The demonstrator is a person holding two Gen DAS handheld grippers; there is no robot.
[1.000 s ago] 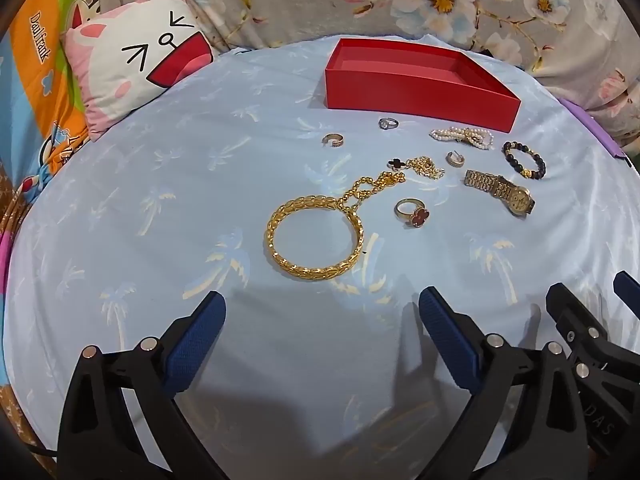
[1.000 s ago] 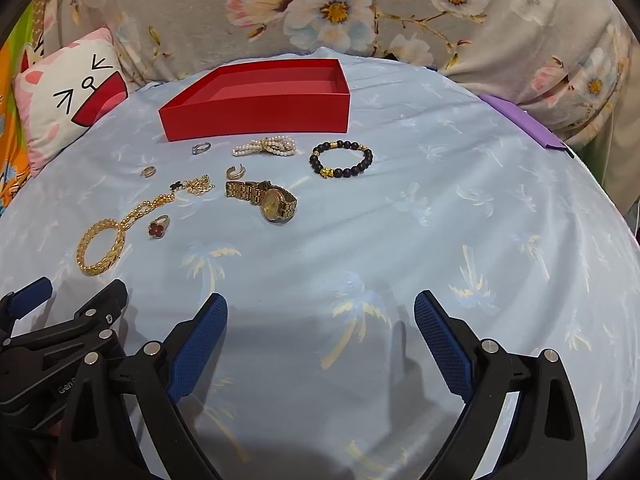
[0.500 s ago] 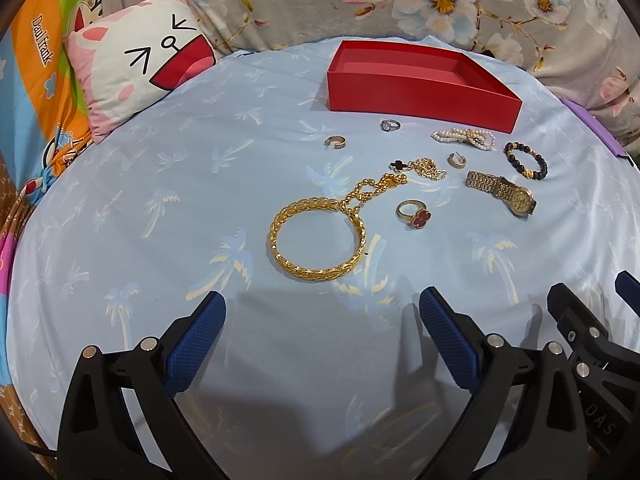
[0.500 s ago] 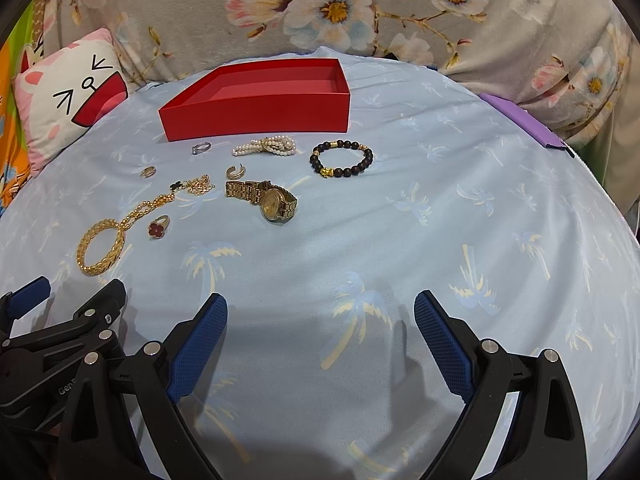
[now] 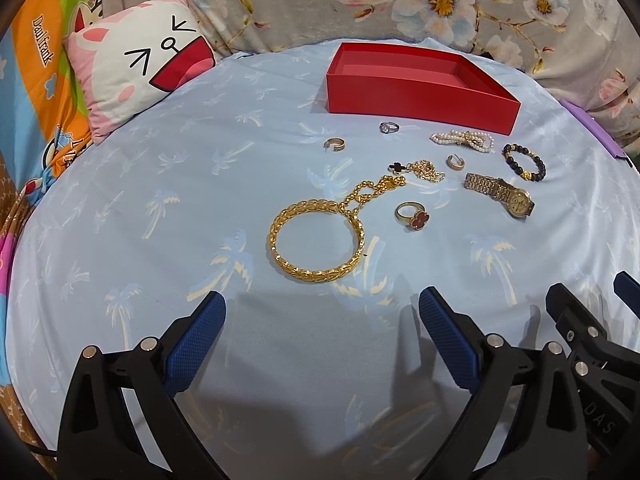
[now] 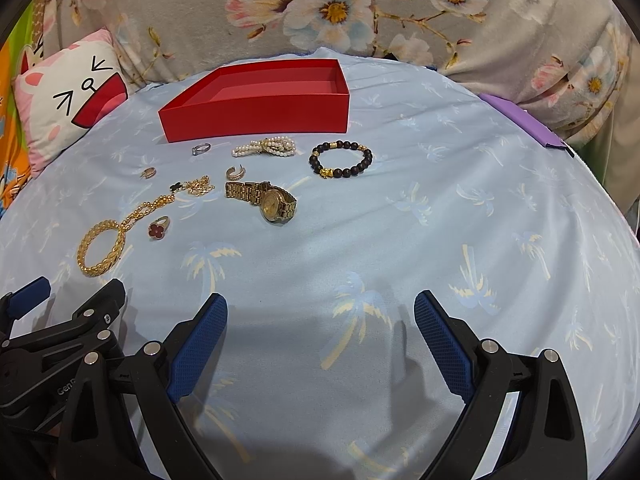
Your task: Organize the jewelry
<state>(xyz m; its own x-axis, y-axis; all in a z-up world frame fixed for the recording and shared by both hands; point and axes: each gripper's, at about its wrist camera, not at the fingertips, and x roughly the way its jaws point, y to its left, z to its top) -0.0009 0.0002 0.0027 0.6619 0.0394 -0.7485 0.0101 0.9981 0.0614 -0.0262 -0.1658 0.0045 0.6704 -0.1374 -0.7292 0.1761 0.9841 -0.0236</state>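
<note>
An empty red box (image 5: 420,86) (image 6: 256,96) stands at the back of the light blue sheet. In front of it lie a gold braided bangle (image 5: 316,236) (image 6: 100,248) on a chain, a red clover ring (image 5: 412,216) (image 6: 159,227), a gold watch (image 5: 502,194) (image 6: 264,198), a dark bead bracelet (image 5: 524,162) (image 6: 341,159), a pearl bracelet (image 5: 462,140) (image 6: 265,147), a silver ring (image 5: 389,127) and small gold rings. My left gripper (image 5: 322,324) is open and empty, just short of the bangle. My right gripper (image 6: 320,326) is open and empty, beside it.
A cat-face pillow (image 5: 140,68) (image 6: 68,100) lies at the back left. A floral blanket (image 6: 360,12) lines the back. A purple object (image 6: 524,124) sits at the right edge of the sheet.
The left wrist view has shifted slightly, showing more of the pillow; the jewelry has not moved. The right gripper has stayed still. Both grippers remain open.
</note>
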